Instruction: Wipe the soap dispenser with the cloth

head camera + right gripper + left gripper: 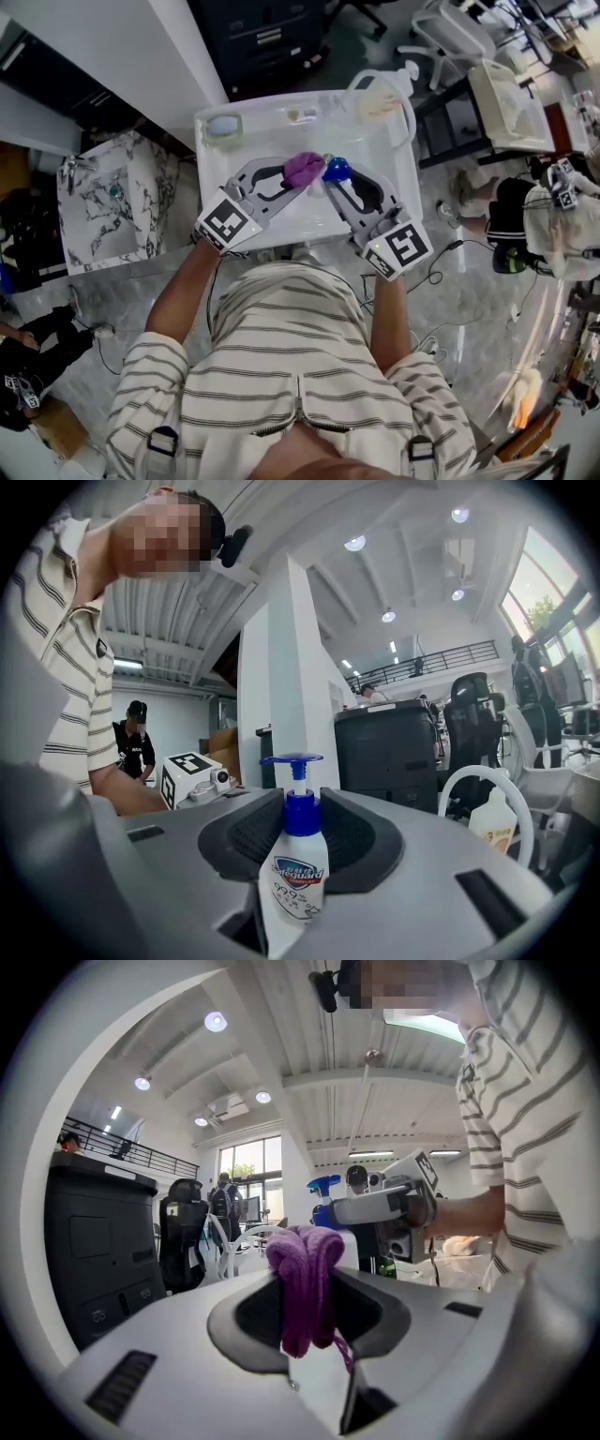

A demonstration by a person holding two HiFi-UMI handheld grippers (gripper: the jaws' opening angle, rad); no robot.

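right gripper view: right gripper (298, 825) clamped on white plastic soap dispenser with blue pump (292, 878), upright, by its body. smooth, light, likely slippery; hold the body, not the pump. left gripper (305, 1277) pinches soft purple knit cloth (302, 1246). head view: cloth just beside the pump, contact unclear.

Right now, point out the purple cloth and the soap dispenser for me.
purple cloth (305, 1255): left gripper view, on its bunched top fold.
soap dispenser (296, 878): right gripper view, on the label of its white bottle.
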